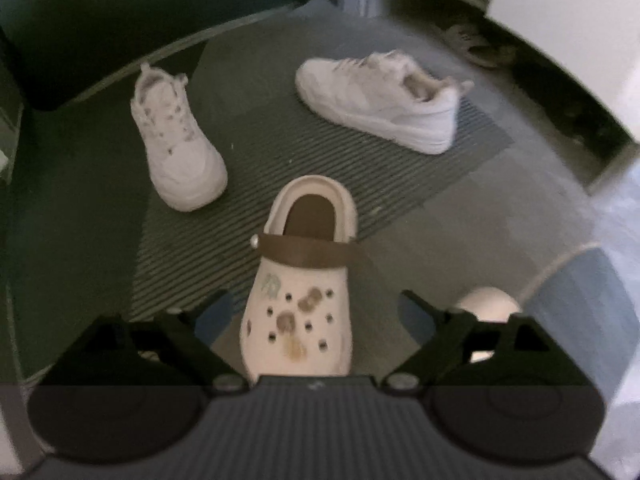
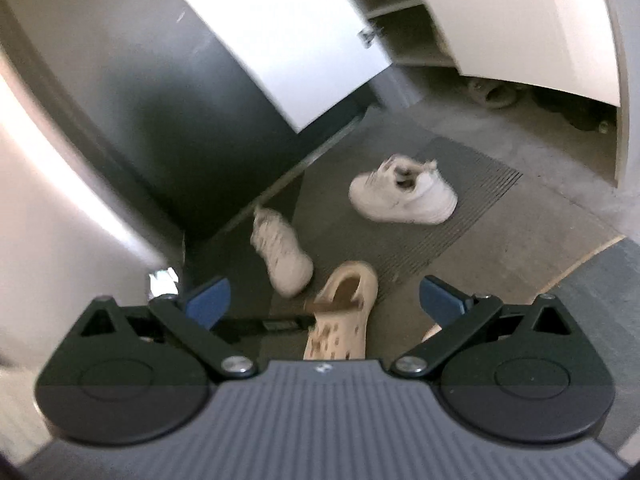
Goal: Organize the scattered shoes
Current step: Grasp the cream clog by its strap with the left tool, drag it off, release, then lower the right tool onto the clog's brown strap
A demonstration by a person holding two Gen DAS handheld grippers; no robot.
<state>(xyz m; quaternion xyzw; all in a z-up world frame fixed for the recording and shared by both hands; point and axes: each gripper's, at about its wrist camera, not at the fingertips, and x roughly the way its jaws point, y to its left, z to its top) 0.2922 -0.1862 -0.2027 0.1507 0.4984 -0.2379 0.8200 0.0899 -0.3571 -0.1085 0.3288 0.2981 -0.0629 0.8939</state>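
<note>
From the left wrist camera, the left gripper hangs over the floor with its two blue-padded fingers spread wide apart, holding nothing. Between them, near the camera, sits a cream clog with a brown strap across its opening and small charms on its toe; the toe points toward the camera and the heel away, resting on the near edge of a ribbed grey mat. Farther off to the left, a white lace-up sneaker stands on the mat's left edge, toe toward the camera. Farther off to the right, a second white sneaker rests on the mat, toe pointing left. Beyond it on the far right, dark shoes lie blurred in the bottom of an open cabinet. The right wrist camera shows the right gripper, its blue-tipped fingers likewise well apart and empty. The clog lies near, between the fingers, with the lace-up sneaker just beside it on the left and the other sneaker farther away to the right on the mat. At the far side an open white cabinet door hangs above the floor.
</note>
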